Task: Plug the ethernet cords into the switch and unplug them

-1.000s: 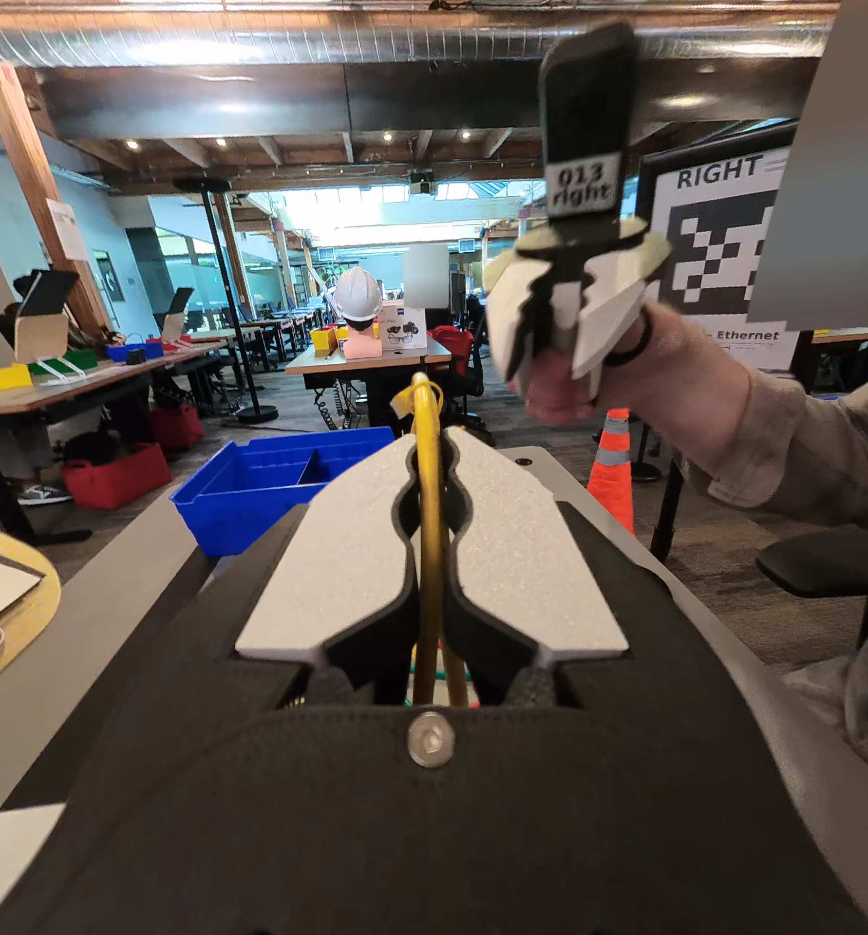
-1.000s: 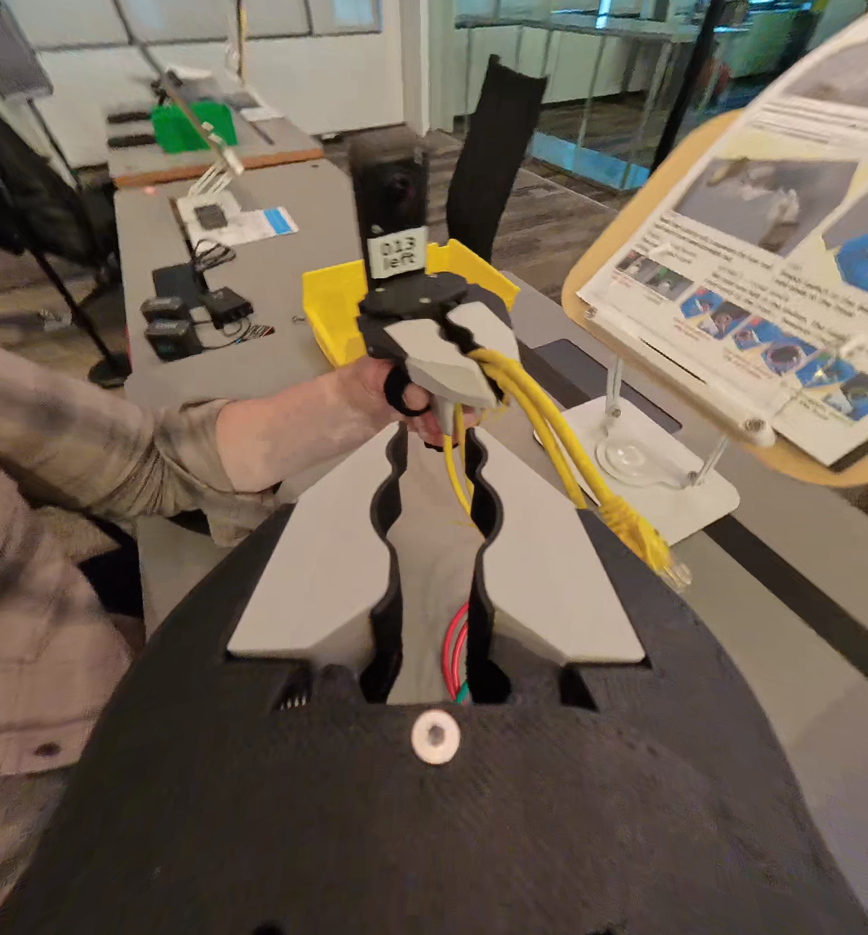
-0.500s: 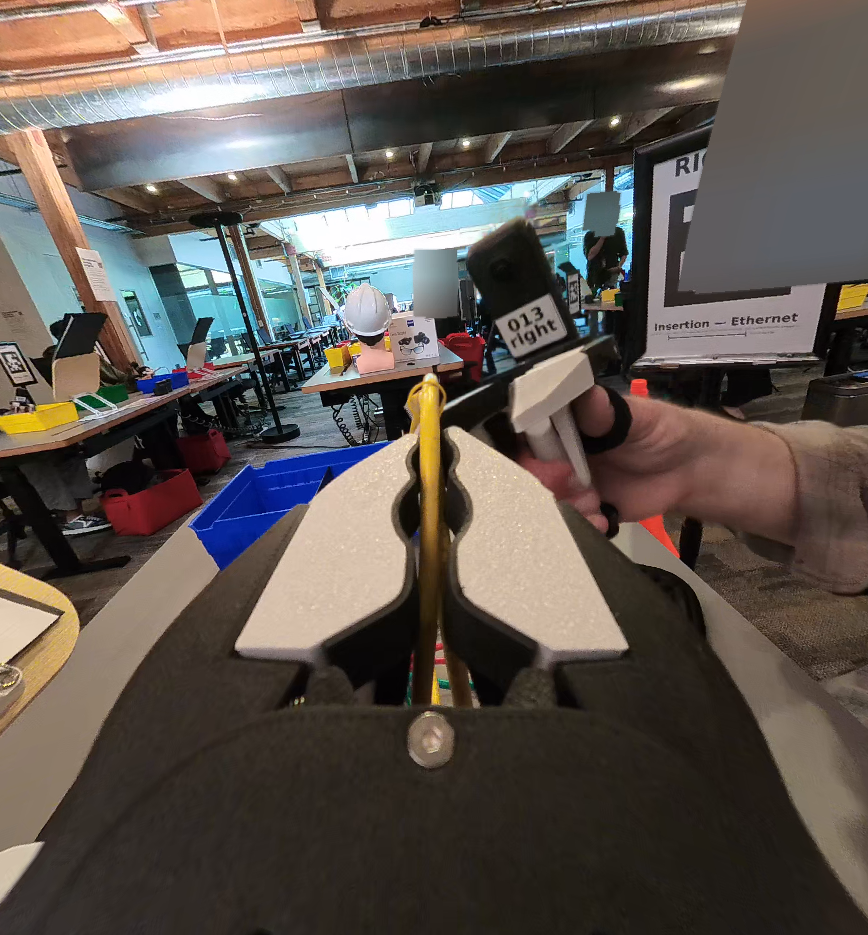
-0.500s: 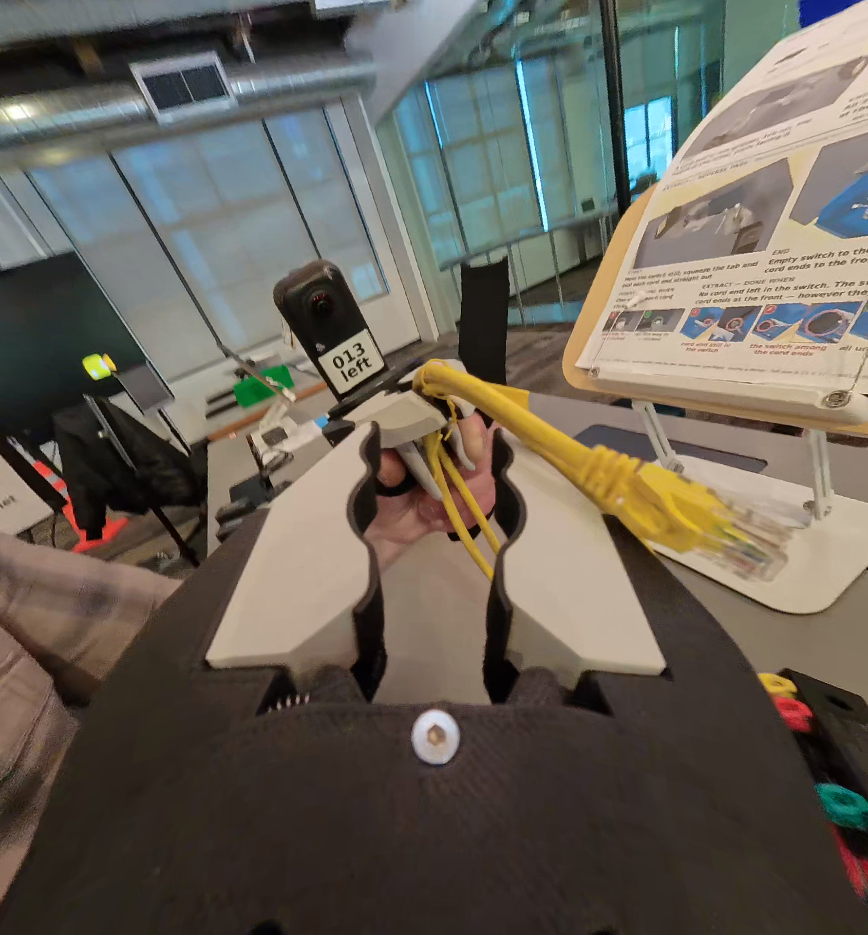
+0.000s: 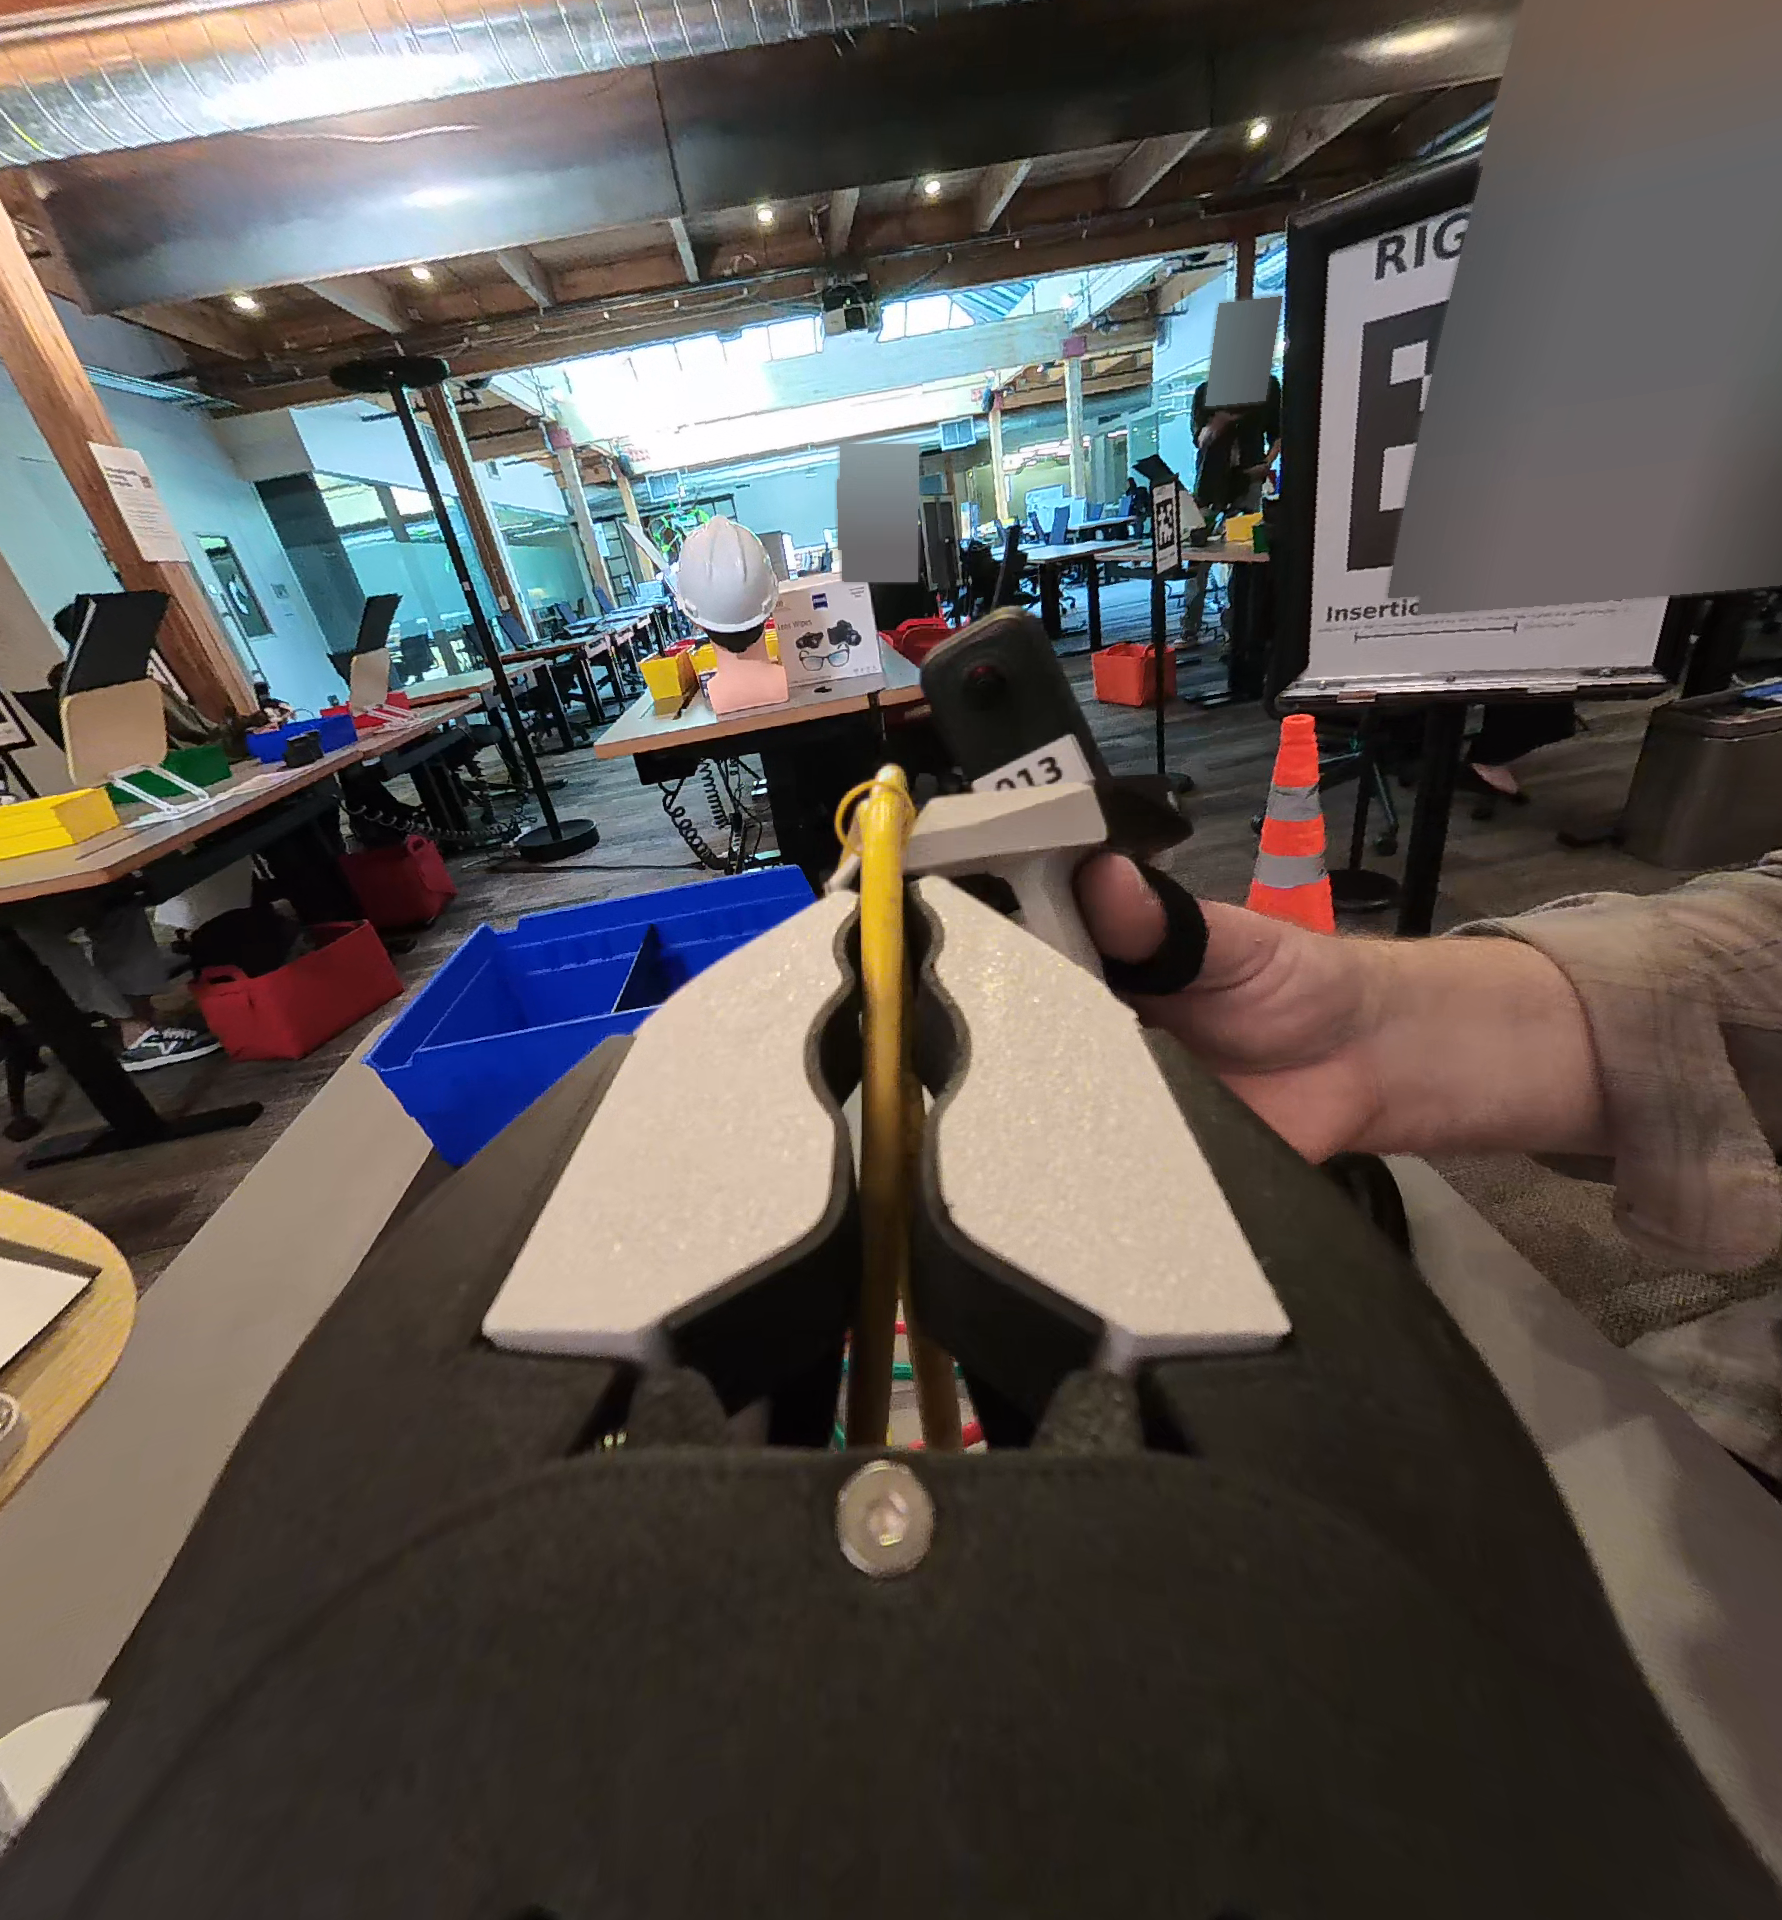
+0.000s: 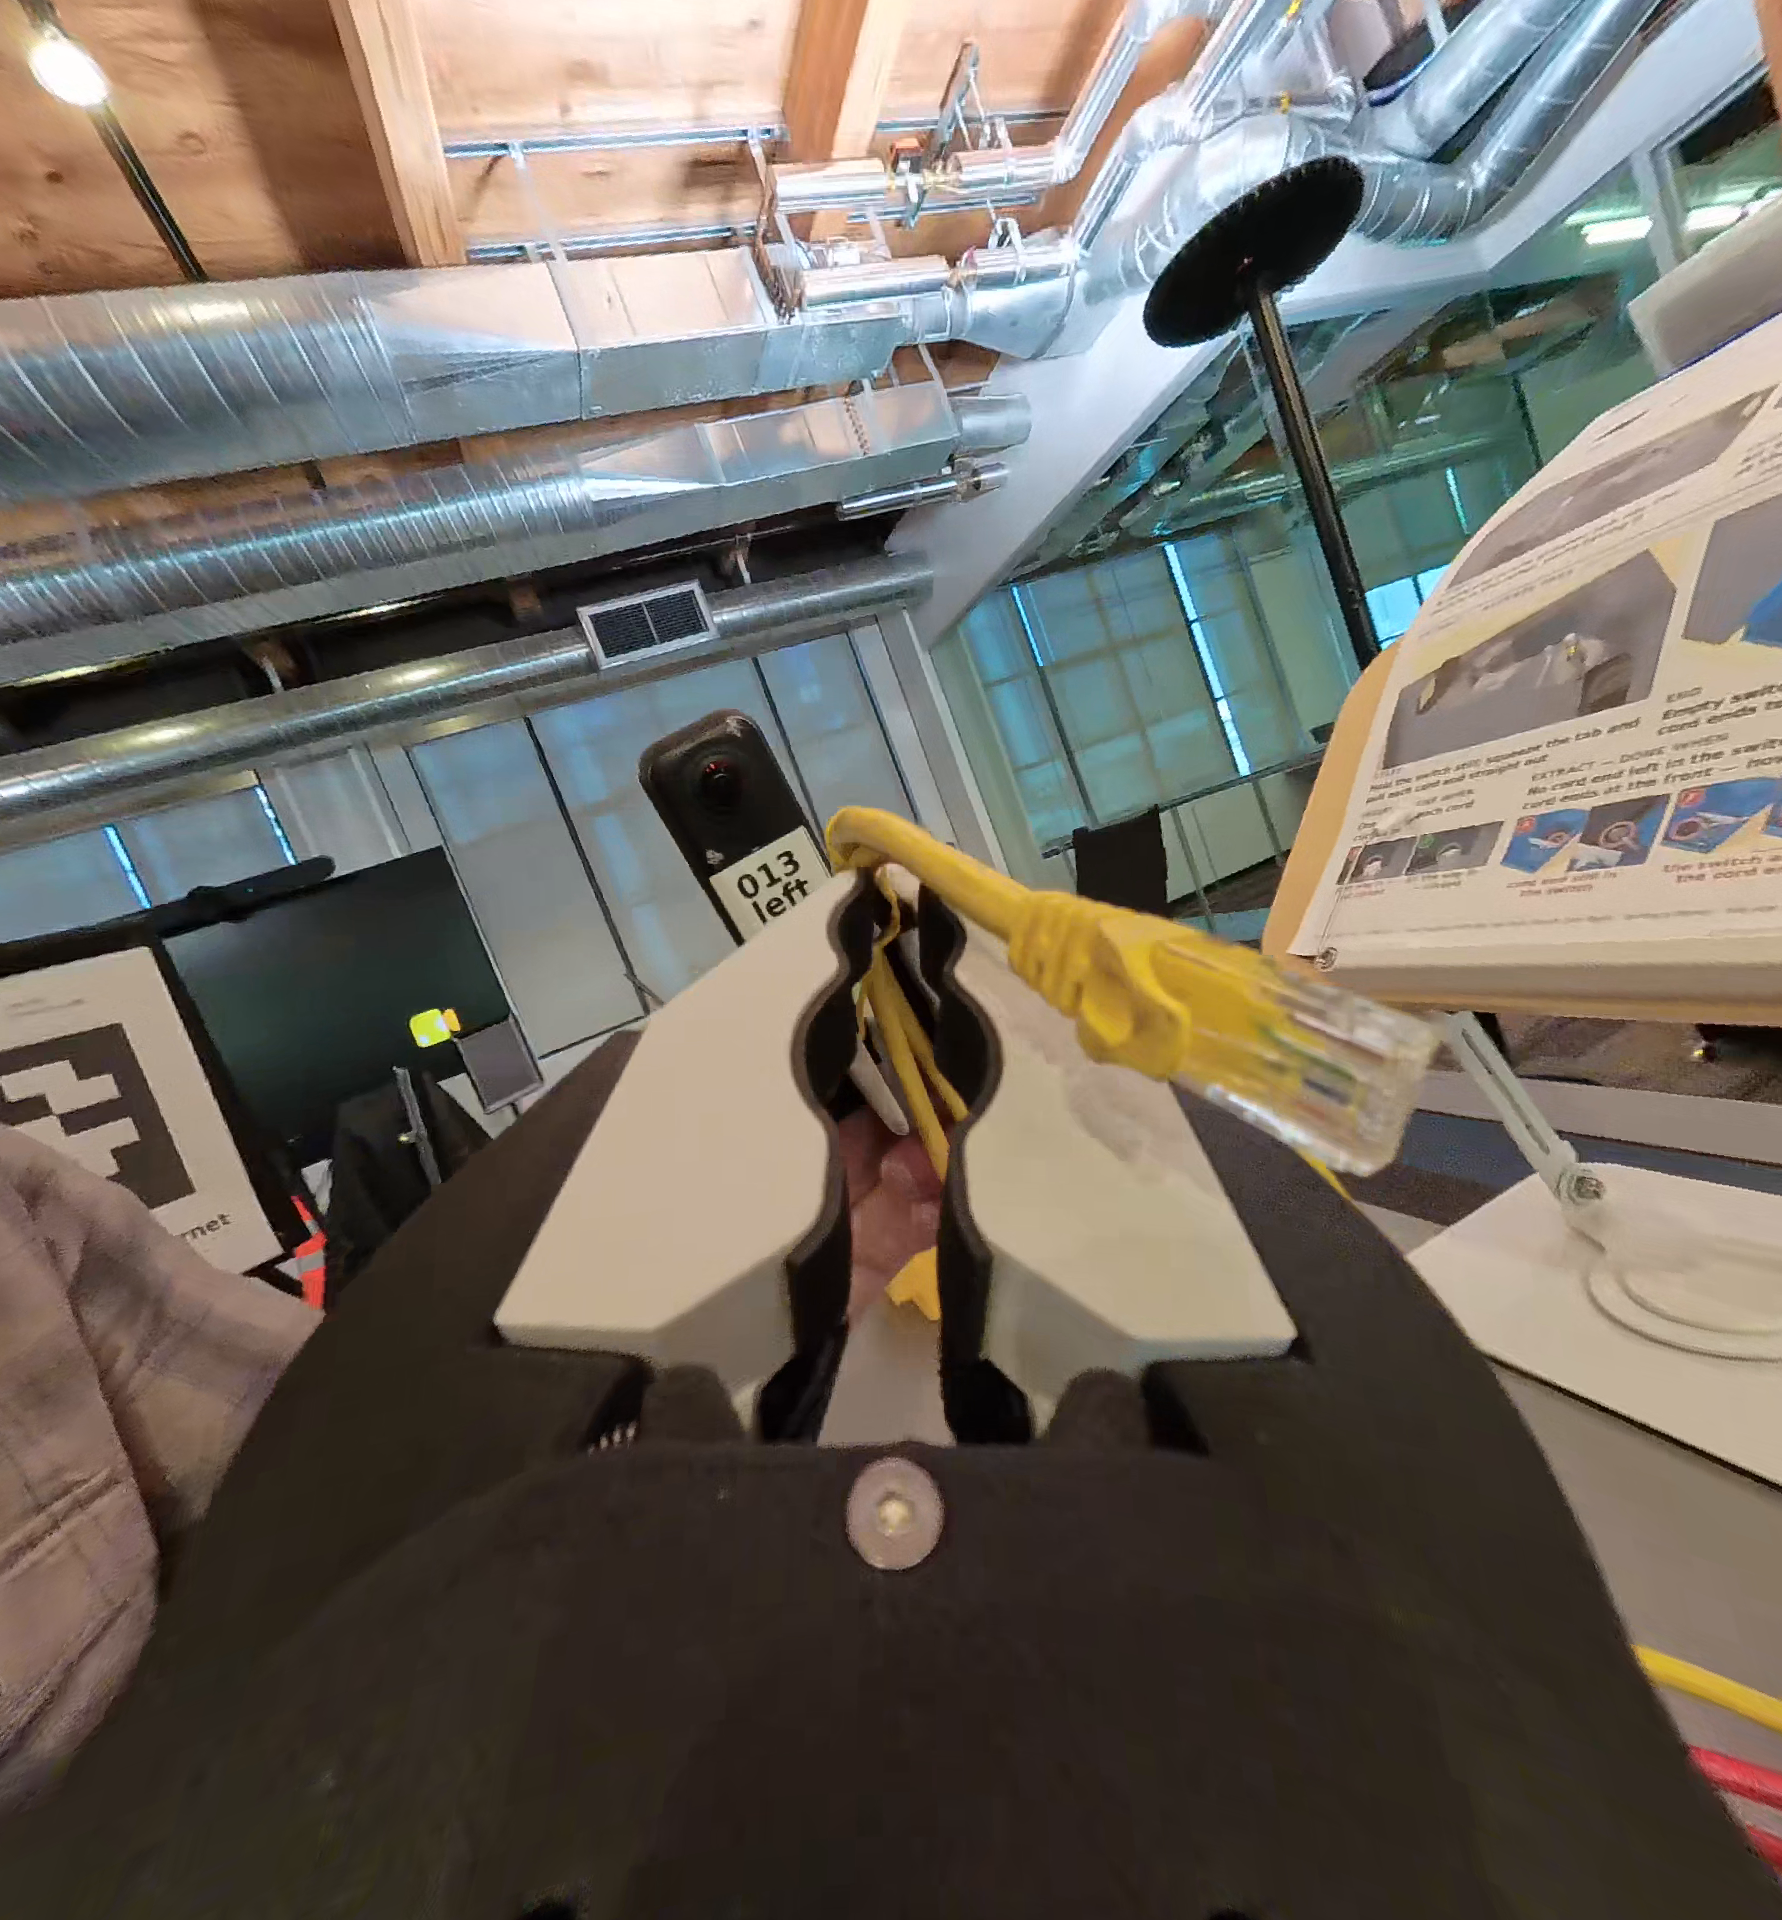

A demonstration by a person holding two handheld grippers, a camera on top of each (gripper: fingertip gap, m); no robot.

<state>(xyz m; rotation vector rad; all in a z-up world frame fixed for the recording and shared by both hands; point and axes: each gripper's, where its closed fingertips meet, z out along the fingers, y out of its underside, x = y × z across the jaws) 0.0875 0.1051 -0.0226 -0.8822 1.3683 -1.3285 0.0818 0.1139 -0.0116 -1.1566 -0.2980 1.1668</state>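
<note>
Left wrist view: the left gripper (image 5: 885, 914) had its jaws closed on the yellow ethernet cord (image 5: 882, 1039), with the right gripper (image 5: 1012, 831) just beyond.

Right wrist view: only here did the cord's clear plug (image 6: 1302, 1070) show, over the right gripper's (image 6: 892, 935) slightly parted, empty jaws; the switch was not visible.

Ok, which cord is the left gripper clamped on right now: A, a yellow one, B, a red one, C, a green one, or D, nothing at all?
A: in the left wrist view the left gripper has its fingers closed on the yellow cord.
</note>
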